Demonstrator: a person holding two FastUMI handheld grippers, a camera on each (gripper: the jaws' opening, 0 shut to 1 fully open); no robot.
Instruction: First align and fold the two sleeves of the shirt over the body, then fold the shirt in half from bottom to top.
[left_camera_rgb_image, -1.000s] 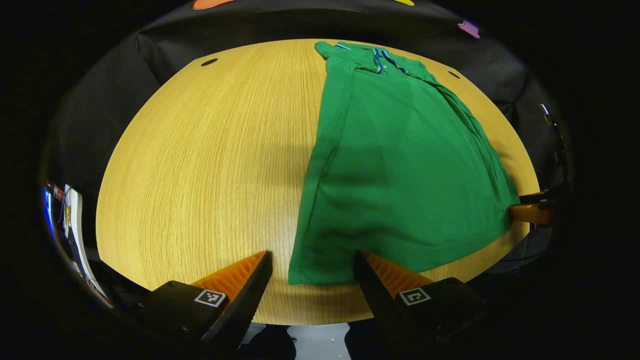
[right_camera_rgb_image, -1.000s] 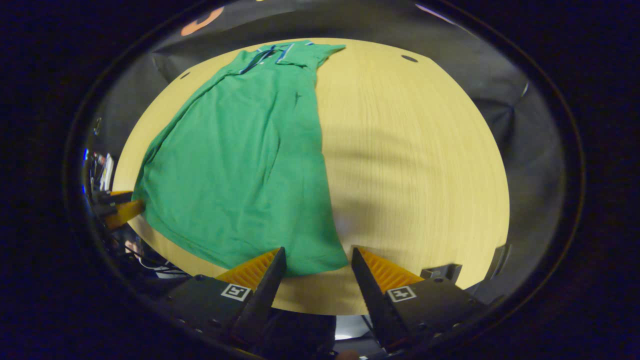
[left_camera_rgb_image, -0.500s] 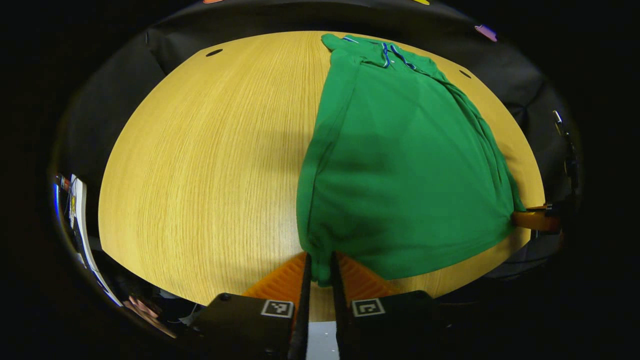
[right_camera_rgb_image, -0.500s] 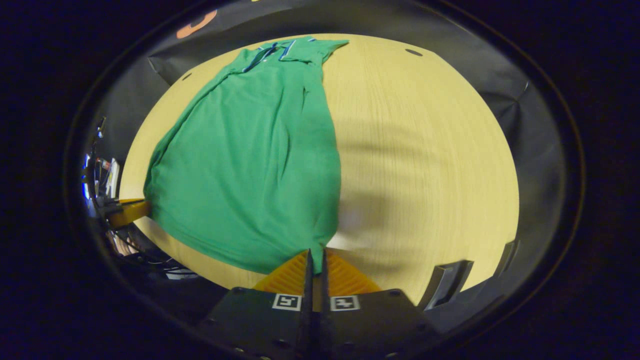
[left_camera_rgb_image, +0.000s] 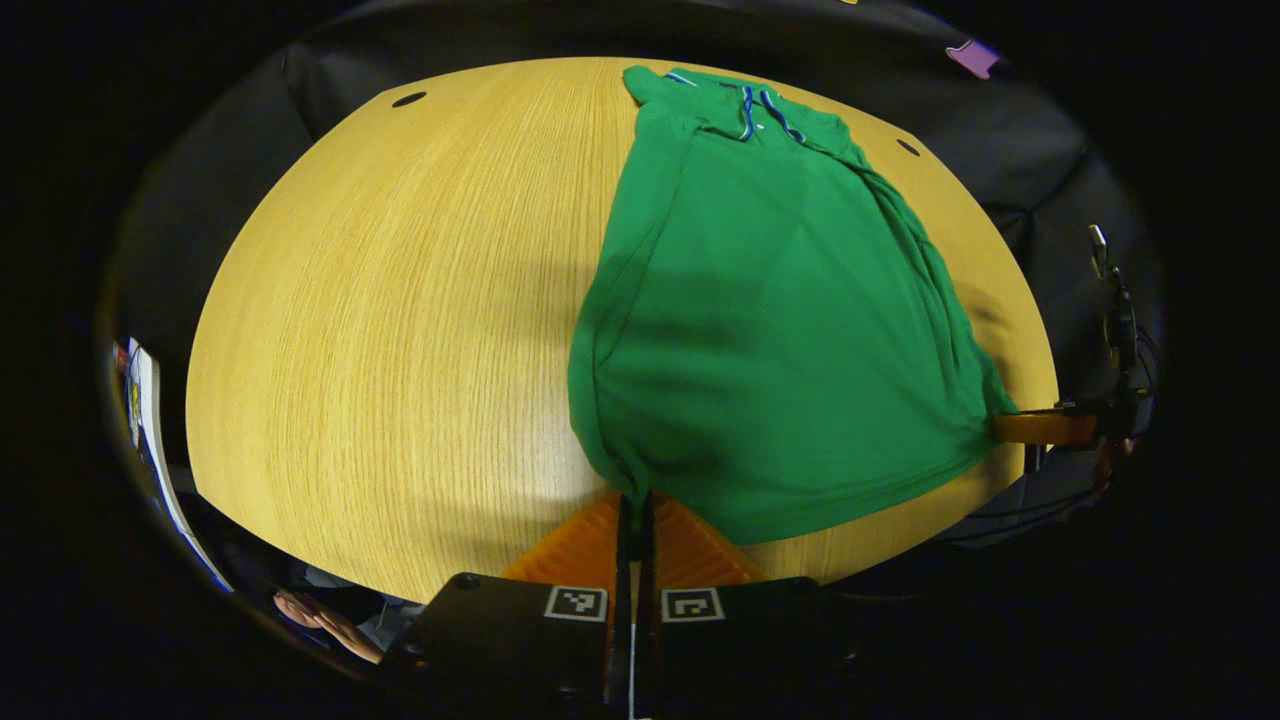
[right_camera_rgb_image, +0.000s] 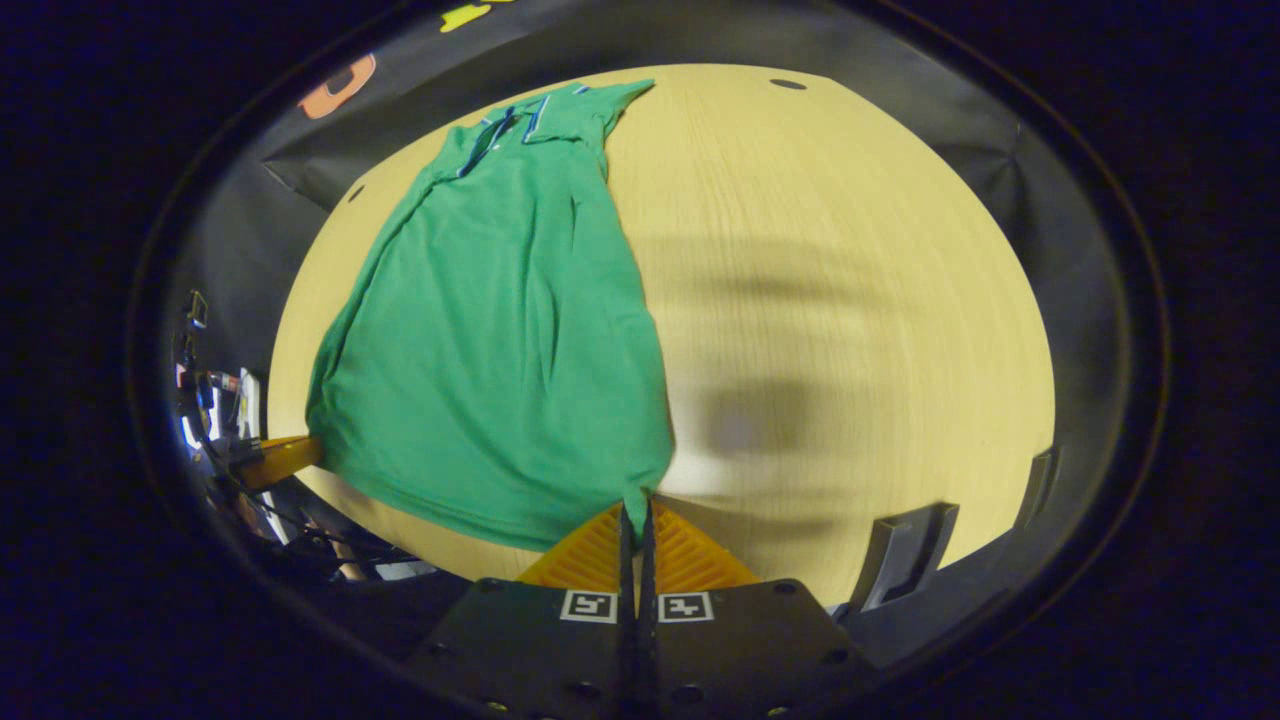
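1. Left gripper (left_camera_rgb_image: 632, 520), lower centre of the left gripper view: jaws clenched on the near-left hem corner of the green shirt (left_camera_rgb_image: 770, 330); cloth bunches up into the pinch.
2. Right gripper (right_camera_rgb_image: 636, 520), lower centre of the right gripper view: jaws clenched on the other hem corner of the shirt (right_camera_rgb_image: 500, 350). It also shows at the right edge of the left gripper view, at the hem's far end.
3. Shirt lies on the wooden surface (left_camera_rgb_image: 400, 300), narrowed to a long strip, so the sleeves look already folded in (judgement).
4. Long axis runs straight away from both jaws: hem at the bottom of the frame, collar (left_camera_rgb_image: 745, 105) at the top centre.
5. Key relation: collar lies directly ahead of each gripper, along the shirt's length; each hand is nearest its own corner.
6. Judged next: lift both corners evenly and carry the hem toward the collar. Risk: uneven travel skews the fold.
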